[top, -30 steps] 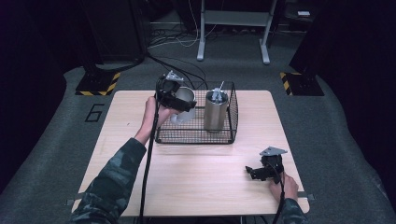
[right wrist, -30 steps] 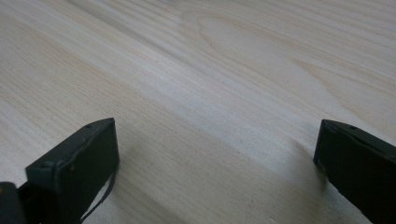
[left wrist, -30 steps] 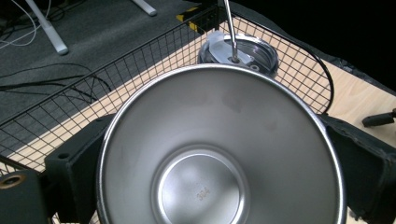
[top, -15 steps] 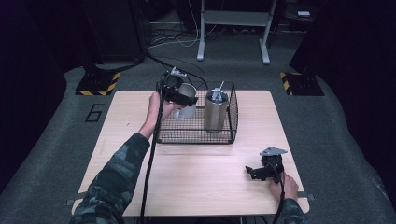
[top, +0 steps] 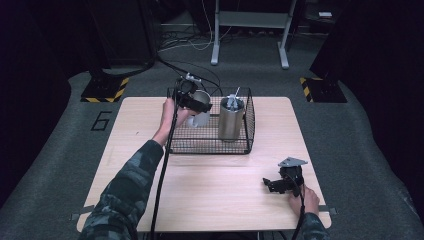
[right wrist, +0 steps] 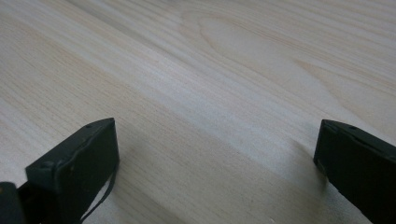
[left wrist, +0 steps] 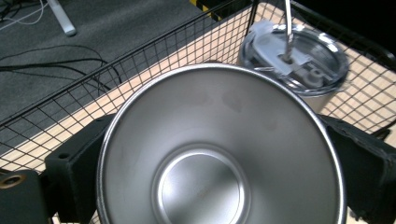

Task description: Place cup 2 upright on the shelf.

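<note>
We read the work in hand as moving the steel cup (top: 201,102) at the wire basket (top: 210,145). The left gripper (top: 192,102) holds the cup between its fingers (left wrist: 70,168), clamped on the outer wall on both sides. The cup hangs over the left half of the basket, above the rim, clear of the floor mesh as far as we can judge.

Key relation: in the left gripper view the cup's open mouth (left wrist: 219,154) faces the camera, so its long axis runs along the gripper's own line of sight, bottom pointing away. The lidded tumbler (top: 230,119) with a straw stands upright in the basket's right half, just beside the cup; in the left gripper view its lid (left wrist: 299,60) sits close behind the cup's rim. Any lowering or lifting must keep clear of that neighbour.

The left hand is at the basket. The right gripper (top: 278,184) rests on the desk (top: 225,200) well apart, fingers (right wrist: 74,172) spread wide, nothing between them.

Not resolved: the cup's underside and the gap to the basket floor are hidden by the cup body; whether cup and tumbler touch, we cannot tell.
</note>
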`<action>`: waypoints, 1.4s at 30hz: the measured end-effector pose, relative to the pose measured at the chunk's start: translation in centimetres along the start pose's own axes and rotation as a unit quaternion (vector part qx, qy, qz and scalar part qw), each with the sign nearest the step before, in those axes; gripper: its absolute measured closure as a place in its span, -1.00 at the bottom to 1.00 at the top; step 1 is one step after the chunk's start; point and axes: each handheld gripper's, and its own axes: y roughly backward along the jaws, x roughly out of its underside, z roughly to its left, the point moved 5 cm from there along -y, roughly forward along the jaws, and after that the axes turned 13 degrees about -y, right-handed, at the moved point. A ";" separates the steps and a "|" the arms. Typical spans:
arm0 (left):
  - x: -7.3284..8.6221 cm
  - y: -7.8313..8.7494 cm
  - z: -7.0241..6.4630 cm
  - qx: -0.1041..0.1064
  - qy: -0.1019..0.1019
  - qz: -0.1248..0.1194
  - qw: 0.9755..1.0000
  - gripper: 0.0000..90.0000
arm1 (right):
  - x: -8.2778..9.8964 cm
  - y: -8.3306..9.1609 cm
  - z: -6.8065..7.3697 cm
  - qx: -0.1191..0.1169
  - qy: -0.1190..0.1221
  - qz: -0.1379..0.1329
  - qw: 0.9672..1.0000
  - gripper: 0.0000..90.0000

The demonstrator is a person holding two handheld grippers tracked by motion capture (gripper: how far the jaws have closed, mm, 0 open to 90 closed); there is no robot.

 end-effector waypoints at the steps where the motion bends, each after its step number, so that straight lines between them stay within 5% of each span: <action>1: 0.1 -0.2 0.1 -0.001 0.001 0.001 1.000 -0.86 | 0.0 0.0 0.0 0.000 0.000 0.000 1.000 -1.00; 9: 1.0 -1.7 1.0 0.000 0.021 0.011 1.000 -0.86 | 0.0 0.0 0.0 -0.002 0.005 0.001 1.000 -1.00; 42: 3.5 -6.7 1.4 0.013 0.035 0.063 0.997 -0.86 | 0.0 0.0 0.0 0.000 -0.001 0.000 1.000 -1.00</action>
